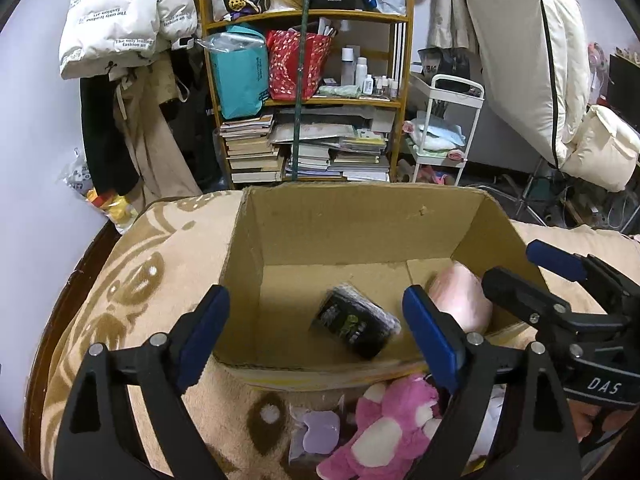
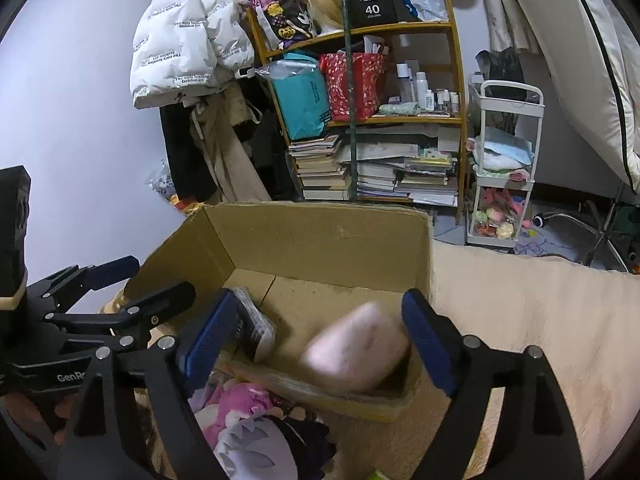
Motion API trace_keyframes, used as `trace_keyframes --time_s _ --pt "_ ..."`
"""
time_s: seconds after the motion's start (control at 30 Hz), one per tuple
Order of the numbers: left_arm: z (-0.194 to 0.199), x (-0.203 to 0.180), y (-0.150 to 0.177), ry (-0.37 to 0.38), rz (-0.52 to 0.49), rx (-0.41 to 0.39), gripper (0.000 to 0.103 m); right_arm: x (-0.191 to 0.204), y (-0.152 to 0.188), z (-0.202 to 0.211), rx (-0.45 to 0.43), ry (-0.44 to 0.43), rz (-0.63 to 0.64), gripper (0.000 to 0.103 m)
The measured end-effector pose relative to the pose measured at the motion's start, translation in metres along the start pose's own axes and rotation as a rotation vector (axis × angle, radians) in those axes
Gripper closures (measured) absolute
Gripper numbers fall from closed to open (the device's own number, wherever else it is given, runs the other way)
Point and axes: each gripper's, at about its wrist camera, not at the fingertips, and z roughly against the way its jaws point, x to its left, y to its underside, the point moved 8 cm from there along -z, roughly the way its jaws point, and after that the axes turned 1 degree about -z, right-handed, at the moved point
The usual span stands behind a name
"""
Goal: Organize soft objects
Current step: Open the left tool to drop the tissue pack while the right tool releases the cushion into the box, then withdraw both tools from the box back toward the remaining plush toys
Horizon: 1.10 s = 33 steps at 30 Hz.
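Note:
An open cardboard box (image 1: 352,232) stands on a beige patterned blanket (image 1: 132,280). A black packet (image 1: 356,320) lies on its floor, and a pale pink soft object (image 1: 464,300) sits in its right corner. My left gripper (image 1: 316,308) hangs open over the box's near rim with nothing between its fingers. My right gripper (image 2: 322,308) is open too; the pink soft object (image 2: 356,354) appears blurred below its spread fingers, with neither pad pressing on it. A pink plush toy (image 1: 388,432) and a purple plush (image 2: 256,448) lie in front of the box.
A wooden shelf (image 1: 304,100) with books, bags and bottles stands behind the box. Coats hang on the wall at the left. A white trolley (image 1: 444,136) is to the right. A plain beige blanket (image 2: 540,320) spreads right of the box.

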Motion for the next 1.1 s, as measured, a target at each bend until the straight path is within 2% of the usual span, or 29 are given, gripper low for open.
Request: trace_keyframes --time_s 0.23,0.37,0.47,0.53,0.73,0.97,1.1 --pt "0.005 0.003 0.0 -0.021 -0.006 -0.006 0.014 0.001 -0.001 0.008 -0.016 0.005 -0.006 0.011" --pt "0.011 0.004 0.002 -0.035 -0.01 -0.009 0.014 0.0 -0.005 0.017 -0.039 0.016 -0.009 0.0" --pt "0.019 0.005 0.003 -0.042 -0.011 -0.016 0.013 0.0 -0.006 0.027 -0.056 0.02 -0.021 0.0" --pt "0.025 0.006 0.005 -0.049 -0.01 -0.021 0.008 0.0 -0.007 0.033 -0.064 0.022 -0.034 0.0" --pt "0.048 0.006 0.012 -0.078 -0.035 -0.036 0.008 0.001 -0.006 0.056 -0.085 0.04 -0.053 0.0" --pt "0.07 0.008 0.037 -0.073 -0.049 0.027 0.008 0.006 0.009 0.078 -0.052 0.075 -0.013 0.0" --pt "0.085 0.008 0.048 -0.089 -0.068 0.037 0.008 0.013 0.021 0.089 -0.023 0.069 0.009 0.0"
